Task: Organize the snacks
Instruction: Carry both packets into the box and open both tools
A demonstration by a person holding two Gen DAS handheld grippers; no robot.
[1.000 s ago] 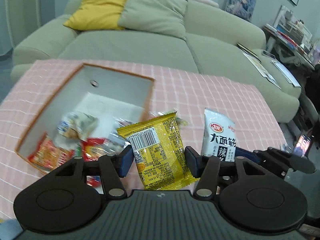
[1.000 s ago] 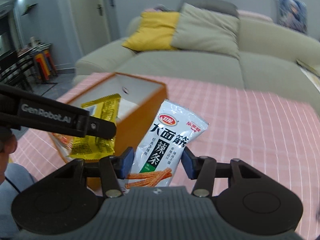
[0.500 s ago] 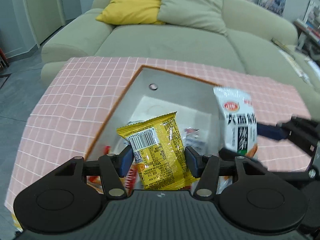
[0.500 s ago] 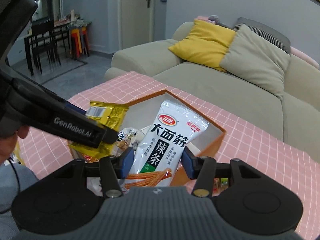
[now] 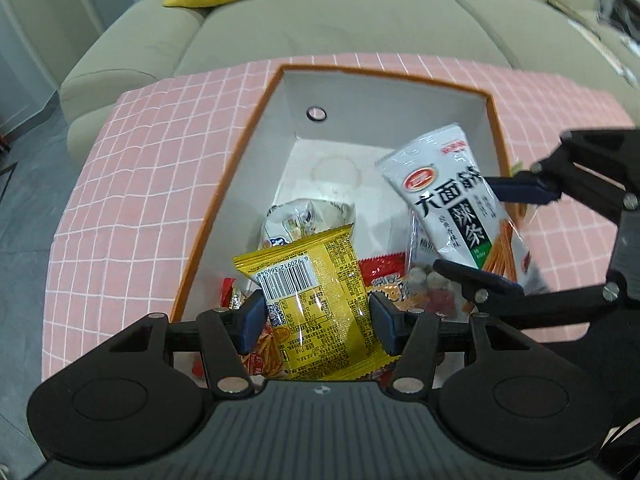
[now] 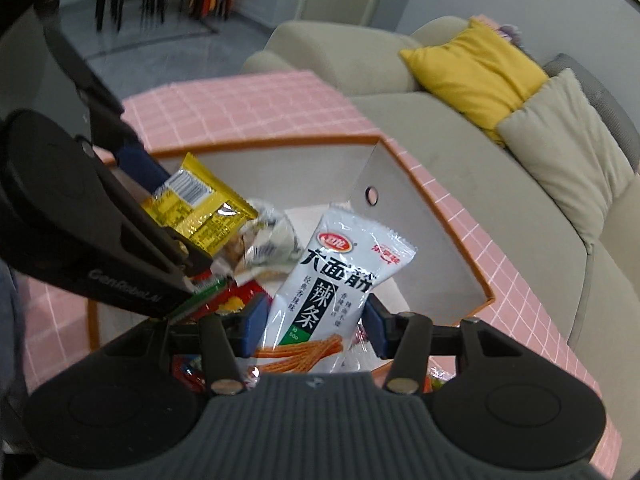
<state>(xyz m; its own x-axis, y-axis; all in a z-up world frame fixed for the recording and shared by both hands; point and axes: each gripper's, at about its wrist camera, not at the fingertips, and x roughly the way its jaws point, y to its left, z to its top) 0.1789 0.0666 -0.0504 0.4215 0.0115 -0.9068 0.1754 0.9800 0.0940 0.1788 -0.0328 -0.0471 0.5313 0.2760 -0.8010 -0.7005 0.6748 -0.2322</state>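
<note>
**Desk:** Where is this?

**Photographer:** A living room: a beige sofa with a yellow cushion stands behind a table under a pink checked cloth.

**Desk:** And the grippers?

**Photographer:** The left gripper has its blue pads closed against the sides of a yellow snack packet, barcode up. The right gripper is clamped on a white snack packet printed with Chinese characters. Both packets hang over the open orange-rimmed box on the table.

**Desk:** Inside the box?

**Photographer:** Several packets lie on its white floor, among them a crinkled silver one and red ones, just beneath the held snacks.
</note>
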